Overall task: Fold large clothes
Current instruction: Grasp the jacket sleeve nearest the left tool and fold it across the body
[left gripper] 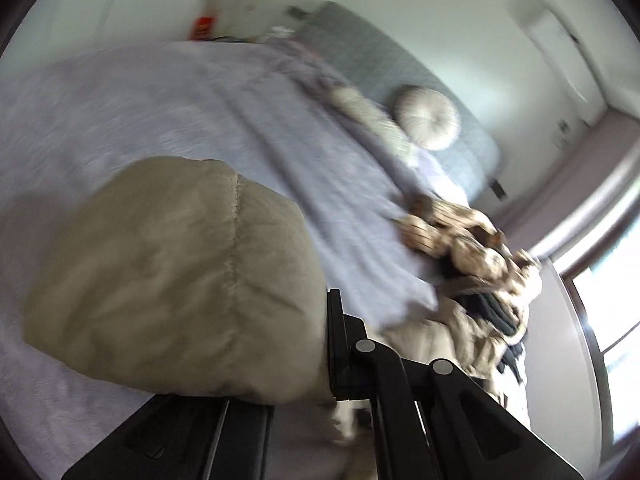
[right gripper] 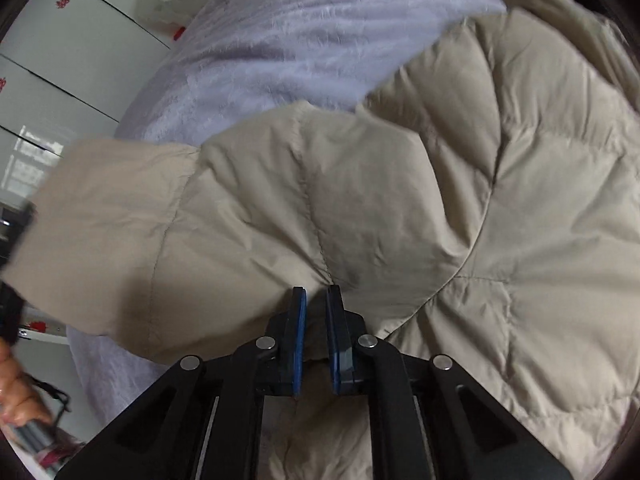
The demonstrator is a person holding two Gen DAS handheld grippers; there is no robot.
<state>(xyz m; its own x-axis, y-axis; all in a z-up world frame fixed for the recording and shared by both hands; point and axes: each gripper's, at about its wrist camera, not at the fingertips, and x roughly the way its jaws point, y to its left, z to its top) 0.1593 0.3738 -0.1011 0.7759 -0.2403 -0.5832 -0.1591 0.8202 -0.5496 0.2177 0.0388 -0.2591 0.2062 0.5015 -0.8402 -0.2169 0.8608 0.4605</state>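
Both jaws clamp my beige quilted puffer jacket [right gripper: 400, 184], left gripper [left gripper: 320, 344] at its sleeve end, right gripper [right gripper: 316, 300] mid-sleeve; next, I judge, folding it across the body.

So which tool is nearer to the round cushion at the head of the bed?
Left. The left tool, shut on a fold of the beige puffer coat, has the round cushion in view up the bed. The right tool pinches the coat lower down, with no cushion in its view.

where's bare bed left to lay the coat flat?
Free: lilac bedspread between the beige puffer coat and the far bedside clutter, left of the round cushion. Crowded: the clothes pile at the window-side edge.
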